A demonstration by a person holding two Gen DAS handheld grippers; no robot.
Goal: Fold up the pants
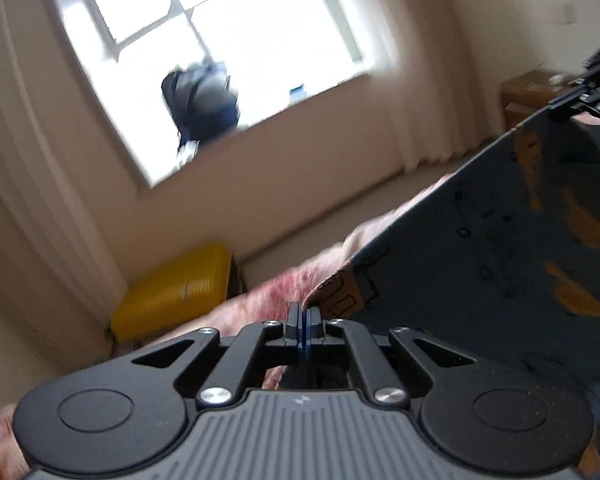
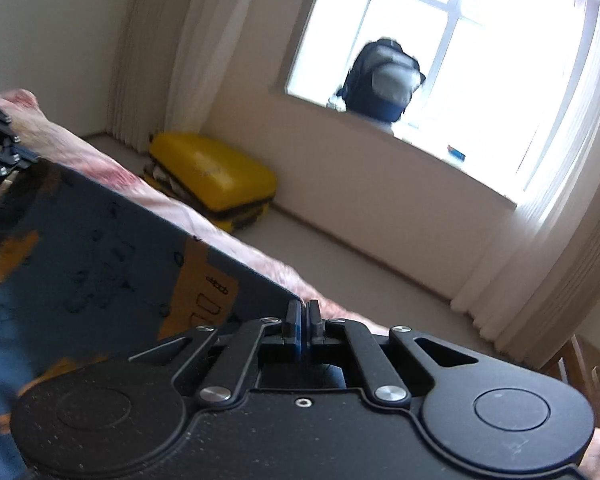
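Note:
The pants (image 1: pixel 480 248) are dark blue cloth with orange patches and black line drawings. They hang stretched between both grippers above a pink flowered bedspread (image 1: pixel 284 284). My left gripper (image 1: pixel 303 312) is shut on one corner of the cloth. In its view the right gripper (image 1: pixel 592 88) shows at the upper right, clamped on the far corner. In the right wrist view my right gripper (image 2: pixel 302 312) is shut on its corner of the pants (image 2: pixel 100 248), and the left gripper (image 2: pixel 0 148) shows at the far left edge holding the other end.
A yellow suitcase (image 2: pixel 216 176) lies on the floor beside the bed (image 2: pixel 100 148). A dark backpack (image 2: pixel 384 80) stands on the windowsill under a bright window. White curtains (image 2: pixel 540 240) hang at both sides. A wooden piece of furniture (image 1: pixel 528 96) stands at the right.

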